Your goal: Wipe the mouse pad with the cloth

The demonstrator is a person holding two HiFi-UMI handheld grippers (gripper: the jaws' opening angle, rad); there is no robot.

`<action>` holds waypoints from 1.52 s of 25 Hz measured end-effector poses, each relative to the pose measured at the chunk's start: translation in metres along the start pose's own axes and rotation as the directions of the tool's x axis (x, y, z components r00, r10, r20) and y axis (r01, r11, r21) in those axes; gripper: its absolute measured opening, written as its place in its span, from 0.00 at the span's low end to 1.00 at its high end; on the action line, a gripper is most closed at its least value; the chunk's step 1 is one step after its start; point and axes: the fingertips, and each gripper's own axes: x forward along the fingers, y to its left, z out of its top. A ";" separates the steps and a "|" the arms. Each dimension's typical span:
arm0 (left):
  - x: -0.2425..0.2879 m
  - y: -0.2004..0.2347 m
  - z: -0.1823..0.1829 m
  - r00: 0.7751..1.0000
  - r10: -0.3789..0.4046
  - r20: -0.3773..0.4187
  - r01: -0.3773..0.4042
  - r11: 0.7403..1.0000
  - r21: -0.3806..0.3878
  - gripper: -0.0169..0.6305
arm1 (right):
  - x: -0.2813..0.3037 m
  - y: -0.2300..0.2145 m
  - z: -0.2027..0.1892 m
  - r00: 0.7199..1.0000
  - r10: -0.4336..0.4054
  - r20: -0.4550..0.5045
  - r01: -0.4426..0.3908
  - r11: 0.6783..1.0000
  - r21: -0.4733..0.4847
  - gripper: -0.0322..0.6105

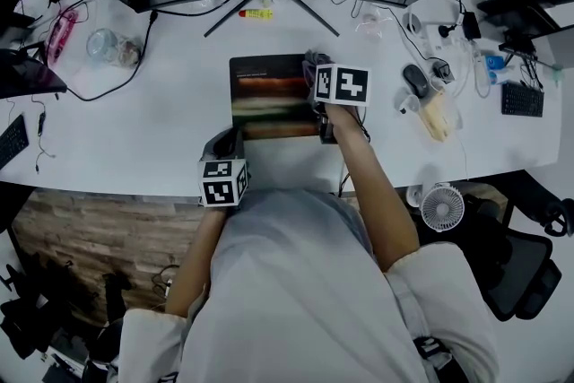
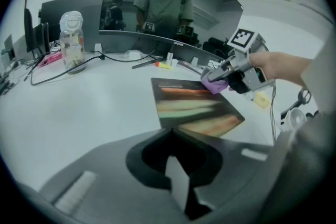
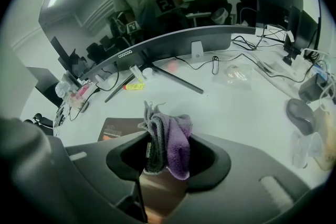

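Note:
The dark mouse pad (image 1: 269,94), streaked with colour, lies flat on the white desk in front of the monitor. My right gripper (image 1: 314,74) is over its far right corner, shut on a bunched purple and grey cloth (image 3: 168,139). From the left gripper view the cloth (image 2: 214,85) touches the pad (image 2: 194,107) at that far edge, pinched by the right gripper (image 2: 223,78). My left gripper (image 1: 231,139) hovers just off the pad's near left corner. Its jaws look shut with nothing in them (image 2: 178,170).
A curved monitor's stand legs (image 1: 269,9) spread behind the pad, with a yellow marker (image 1: 256,13) between them. A glass jar (image 1: 103,45) and cables sit far left. A mouse (image 1: 415,81), keyboard (image 1: 522,100) and clutter lie right. A small fan (image 1: 442,206) stands below the desk edge.

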 end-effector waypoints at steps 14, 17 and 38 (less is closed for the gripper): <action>-0.001 0.001 0.000 1.000 -0.005 -0.002 0.005 1.000 -0.004 0.03 | -0.012 -0.026 -0.002 0.998 -0.061 0.012 0.061 0.998 0.022 0.34; -0.002 0.001 -0.001 1.000 -0.003 0.000 0.003 1.000 -0.002 0.03 | -0.017 -0.034 -0.006 0.997 -0.075 0.015 0.074 0.996 0.046 0.34; -0.003 0.000 -0.001 1.000 0.009 0.006 -0.009 1.000 0.010 0.03 | -0.024 0.017 -0.026 0.999 0.030 0.017 -0.031 0.998 0.062 0.34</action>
